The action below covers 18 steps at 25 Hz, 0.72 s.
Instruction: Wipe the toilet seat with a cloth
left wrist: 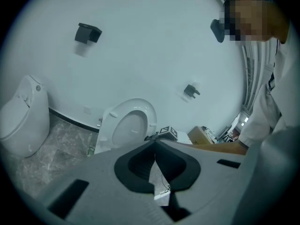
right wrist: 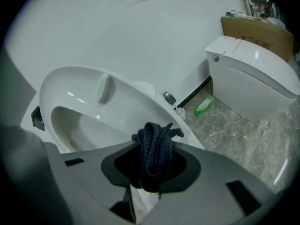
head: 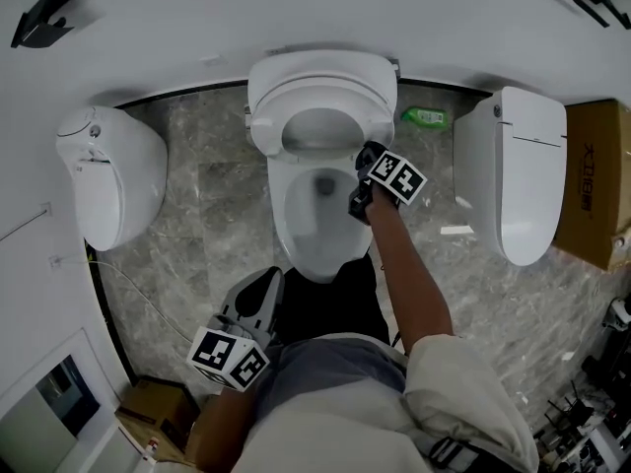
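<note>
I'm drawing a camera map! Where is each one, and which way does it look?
Head view: on the person's head, looking steeply down at the toilet; shows both arms, the left gripper and right gripper.
Left gripper view: on the shut left gripper, facing the wall and toilet; shows its jaws.
Right gripper view: on the right gripper by the bowl, facing the raised seat; shows jaws gripping the dark cloth.
Shared: all three show that toilet.
</note>
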### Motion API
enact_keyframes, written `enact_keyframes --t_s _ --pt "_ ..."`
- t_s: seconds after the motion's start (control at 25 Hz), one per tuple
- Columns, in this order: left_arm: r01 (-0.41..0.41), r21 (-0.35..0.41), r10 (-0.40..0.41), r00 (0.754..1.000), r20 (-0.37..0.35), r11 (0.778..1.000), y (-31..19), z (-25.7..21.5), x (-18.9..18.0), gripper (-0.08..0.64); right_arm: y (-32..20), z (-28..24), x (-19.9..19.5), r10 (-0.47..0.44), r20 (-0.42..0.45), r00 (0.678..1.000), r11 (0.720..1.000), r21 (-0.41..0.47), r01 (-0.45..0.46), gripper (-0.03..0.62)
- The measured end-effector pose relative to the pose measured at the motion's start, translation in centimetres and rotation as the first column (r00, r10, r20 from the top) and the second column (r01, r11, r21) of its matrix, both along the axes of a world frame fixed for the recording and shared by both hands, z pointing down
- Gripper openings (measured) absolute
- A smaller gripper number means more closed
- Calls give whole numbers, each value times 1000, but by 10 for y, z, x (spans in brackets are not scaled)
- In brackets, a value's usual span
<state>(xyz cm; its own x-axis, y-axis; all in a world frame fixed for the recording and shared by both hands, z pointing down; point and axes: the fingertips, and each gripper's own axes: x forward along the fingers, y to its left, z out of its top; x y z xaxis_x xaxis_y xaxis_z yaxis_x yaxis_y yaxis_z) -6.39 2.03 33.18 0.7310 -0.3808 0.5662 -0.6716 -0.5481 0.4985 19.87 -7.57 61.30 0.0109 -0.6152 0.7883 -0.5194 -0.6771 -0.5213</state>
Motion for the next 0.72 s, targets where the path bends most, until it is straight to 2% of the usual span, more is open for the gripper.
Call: enact_keyframes --t_s 0.24,0.72 --pt "10 20 -9 999 -36 1000 -2 -11 1 9 -12 -32 3 -22 -34 999 999 46 24 94" --pt "38 55 -34 996 -78 998 -6 -27 -10 9 -32 -92 -4 -31 -49 998 991 128 37 94"
